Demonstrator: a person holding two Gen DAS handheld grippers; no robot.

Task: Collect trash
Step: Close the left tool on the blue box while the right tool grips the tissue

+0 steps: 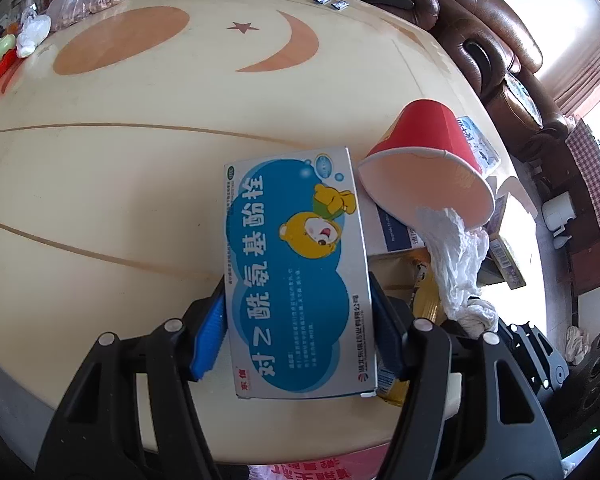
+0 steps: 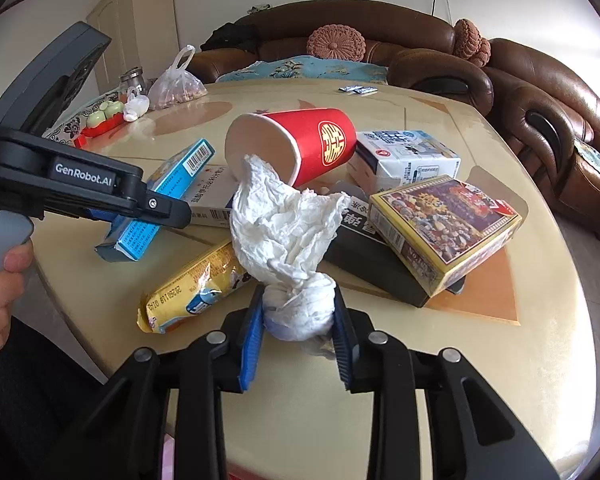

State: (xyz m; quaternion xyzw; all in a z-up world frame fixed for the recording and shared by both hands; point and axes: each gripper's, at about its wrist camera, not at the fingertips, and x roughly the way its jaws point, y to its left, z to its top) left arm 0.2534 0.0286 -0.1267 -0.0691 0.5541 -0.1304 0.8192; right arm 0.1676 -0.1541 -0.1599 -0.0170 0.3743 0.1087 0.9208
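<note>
Left gripper (image 1: 300, 320) clamps the blue box (image 1: 296, 272) at frame centre. Right gripper (image 2: 298, 322) pinches the tissue (image 2: 288, 236), which trails into the tipped red cup (image 2: 300, 148), frame centre, above the surface (image 2: 500, 360).

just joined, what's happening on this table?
A person is clearing trash with two tools. The left hand-held gripper is shut on a blue medicine box, lifted off the round table. The right hand-held gripper is shut on a crumpled white tissue whose other end sits in the mouth of a tipped red paper cup. Other boxes and a yellow wrapper lie around.
</note>
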